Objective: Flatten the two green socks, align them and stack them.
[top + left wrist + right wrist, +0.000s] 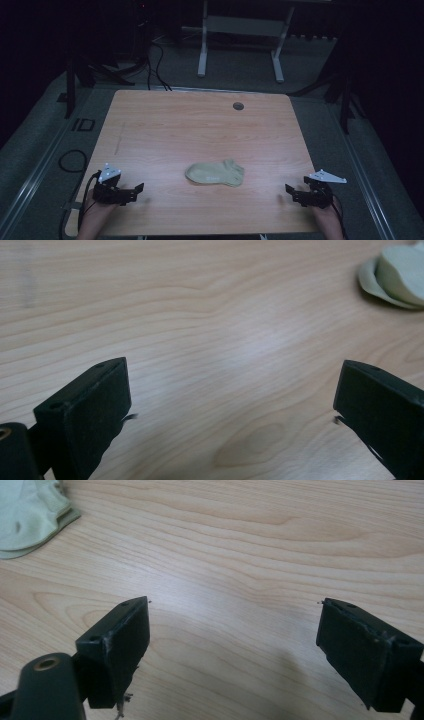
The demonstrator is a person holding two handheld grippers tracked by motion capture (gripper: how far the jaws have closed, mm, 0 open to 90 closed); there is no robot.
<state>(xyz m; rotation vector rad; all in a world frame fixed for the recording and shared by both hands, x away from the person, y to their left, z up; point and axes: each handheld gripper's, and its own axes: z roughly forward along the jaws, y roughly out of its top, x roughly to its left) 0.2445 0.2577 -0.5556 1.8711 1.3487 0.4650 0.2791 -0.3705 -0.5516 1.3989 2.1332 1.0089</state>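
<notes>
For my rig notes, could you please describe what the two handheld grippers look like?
Both the left gripper and right gripper are black, with two blocky, flat-faced jaws. Each carries a pale grey three-cornered plate on top and trails a black cable. No sleeves are visible.

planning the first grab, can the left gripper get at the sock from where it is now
Probably yes. The left gripper is open and points toward the sock, which lies flat on the table with bare wood between them. Nothing stands in the way; it just has to travel across.

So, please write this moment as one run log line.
left gripper: open | right gripper: open | pale green ankle sock: flat, untouched, on light wooden table
</notes>
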